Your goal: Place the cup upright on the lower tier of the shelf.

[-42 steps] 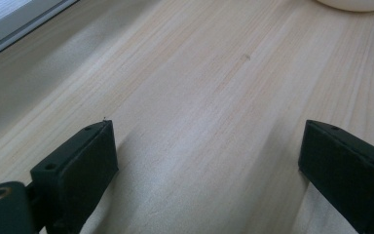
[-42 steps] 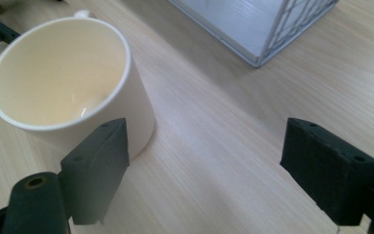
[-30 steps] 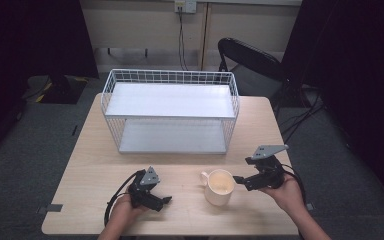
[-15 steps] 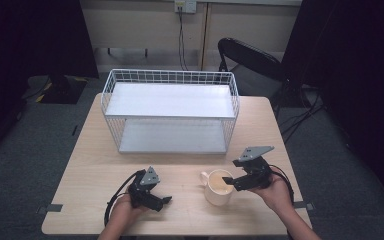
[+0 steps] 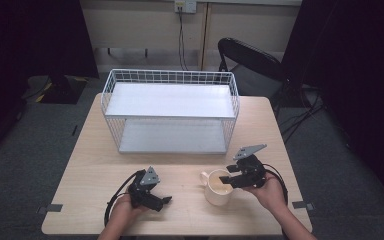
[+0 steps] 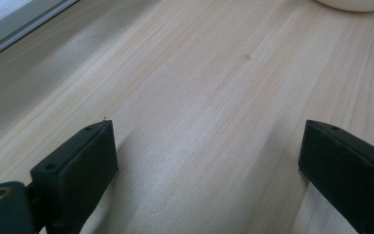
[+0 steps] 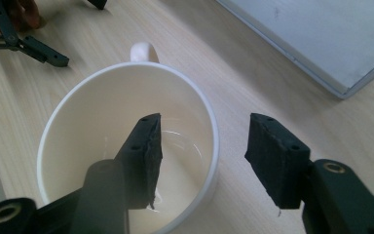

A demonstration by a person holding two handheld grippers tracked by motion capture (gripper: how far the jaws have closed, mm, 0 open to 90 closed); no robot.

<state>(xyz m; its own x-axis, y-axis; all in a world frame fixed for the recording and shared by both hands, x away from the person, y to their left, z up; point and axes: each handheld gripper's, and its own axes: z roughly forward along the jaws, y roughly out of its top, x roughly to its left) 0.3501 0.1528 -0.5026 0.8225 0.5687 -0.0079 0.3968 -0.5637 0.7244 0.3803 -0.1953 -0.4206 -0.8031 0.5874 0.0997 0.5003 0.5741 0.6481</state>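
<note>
From above, you sit at a pale wooden table (image 5: 105, 165) with a gripper in each hand. Your right gripper (image 5: 228, 178) reaches over the rim of a cream mug (image 5: 215, 189) that stands near the table's front edge, right of centre, with its handle pointing left. Your left gripper (image 5: 166, 200) rests low on the table, well apart from the mug. Behind both stands a white wire basket (image 5: 172, 80) with two flat white shelves, both bare.

The right gripper view adds what the high view cannot — one jaw is inside the mug (image 7: 126, 146) and the other outside, with the mug's wall between them. The jaws have just been closing, but a gap shows on the outer side, so they are not pressing on the wall. The mug holds nothing; its glazed bottom glints. Your left gripper (image 7: 34, 48) shows far off at the top left, partly cut off.

In the left gripper view, the jaws stand wide apart over bare wood — nothing lies between them. The mug's base (image 6: 355, 4) is only a pale sliver at the top edge.
</note>
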